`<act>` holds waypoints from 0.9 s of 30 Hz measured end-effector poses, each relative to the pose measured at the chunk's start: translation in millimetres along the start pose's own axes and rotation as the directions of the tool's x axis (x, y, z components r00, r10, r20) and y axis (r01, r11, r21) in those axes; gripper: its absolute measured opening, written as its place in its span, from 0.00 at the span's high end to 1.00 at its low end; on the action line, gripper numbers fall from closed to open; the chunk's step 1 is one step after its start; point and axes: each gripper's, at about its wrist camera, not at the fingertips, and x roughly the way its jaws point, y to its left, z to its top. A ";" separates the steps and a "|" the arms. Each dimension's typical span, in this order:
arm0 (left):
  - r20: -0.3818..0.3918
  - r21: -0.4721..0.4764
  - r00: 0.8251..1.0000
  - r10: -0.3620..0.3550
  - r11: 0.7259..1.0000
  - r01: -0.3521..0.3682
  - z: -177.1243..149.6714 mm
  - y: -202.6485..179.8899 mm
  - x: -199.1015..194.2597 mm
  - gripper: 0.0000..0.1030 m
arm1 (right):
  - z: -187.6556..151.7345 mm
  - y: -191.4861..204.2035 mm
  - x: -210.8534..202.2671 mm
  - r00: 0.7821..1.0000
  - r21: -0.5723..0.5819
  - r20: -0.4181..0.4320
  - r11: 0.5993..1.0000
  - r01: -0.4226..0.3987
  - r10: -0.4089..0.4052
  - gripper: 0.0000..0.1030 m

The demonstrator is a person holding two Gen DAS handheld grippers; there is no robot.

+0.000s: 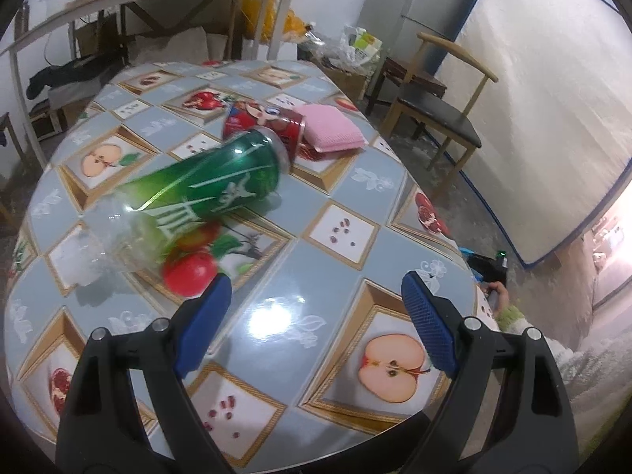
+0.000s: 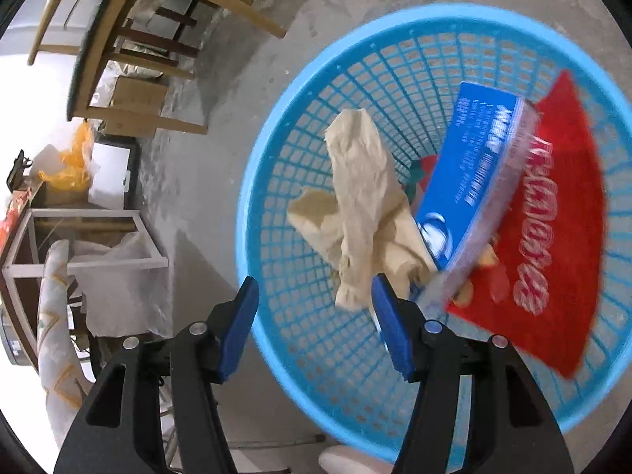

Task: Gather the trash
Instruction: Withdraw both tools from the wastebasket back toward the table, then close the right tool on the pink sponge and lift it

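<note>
Blue plastic lattice basket (image 2: 316,359), on the concrete floor, filling the right half of the right wrist view. Contents: one crumpled beige paper wad (image 2: 367,205) at centre frame, apparently in mid-air or resting loose over the basket; one blue carton (image 2: 470,173), blurred, leaning across the middle; one red snack bag (image 2: 553,237) against the right wall. Whether the carton has settled cannot be told from the blur.

Right gripper (image 2: 314,312): blue pads apart, nothing between them, poised above the basket's near rim at lower centre.

Items outstanding, left wrist view, on the fruit-print tablecloth (image 1: 335,181):
- green can (image 1: 205,185), lying on its side, left of centre;
- clear plastic bottle or cup (image 1: 98,245), touching the can's near end, lower left; exact kind unclear;
- red can (image 1: 264,122), lying just behind the green one, upper centre;
- pink pad (image 1: 331,130), flat, touching the red can's right side. Possibly a cleaning cloth rather than trash.

Left gripper (image 1: 316,296): pads wide apart, empty, over bare cloth at lower centre, near the green can but not touching.

Progress, by judgement: three pieces binned; at least three remain on the table. Roughly half done.

Surroundings: wooden chair (image 1: 442,106), right of the table.
</note>
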 end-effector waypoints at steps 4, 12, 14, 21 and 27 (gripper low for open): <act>0.018 -0.023 1.000 -0.006 1.000 0.007 -6.5 12.4 -6.9 0.19 | -17.4 8.7 -56.6 0.999 -0.065 0.033 0.997 0.041 -0.038 0.42; 0.076 -0.078 0.997 -0.030 0.996 0.036 -20.0 41.0 -26.3 0.19 | -77.3 93.1 -181.1 0.988 -0.345 0.125 0.937 -0.046 0.095 0.37; 0.096 -0.097 0.995 -0.030 0.994 0.040 -24.1 47.5 -31.0 0.19 | -98.9 126.3 -197.3 0.985 -0.438 0.109 0.896 -0.074 0.134 0.37; 0.172 -0.112 0.985 0.018 0.994 0.001 -29.8 58.4 -45.2 0.19 | -225.8 283.0 -223.3 0.961 -0.800 -0.065 0.562 -0.211 0.268 0.37; 0.265 -0.025 0.960 0.089 0.996 -0.086 -17.3 74.6 -65.9 0.14 | -337.2 375.1 -196.4 0.932 -0.882 -0.265 0.327 -0.338 0.249 0.37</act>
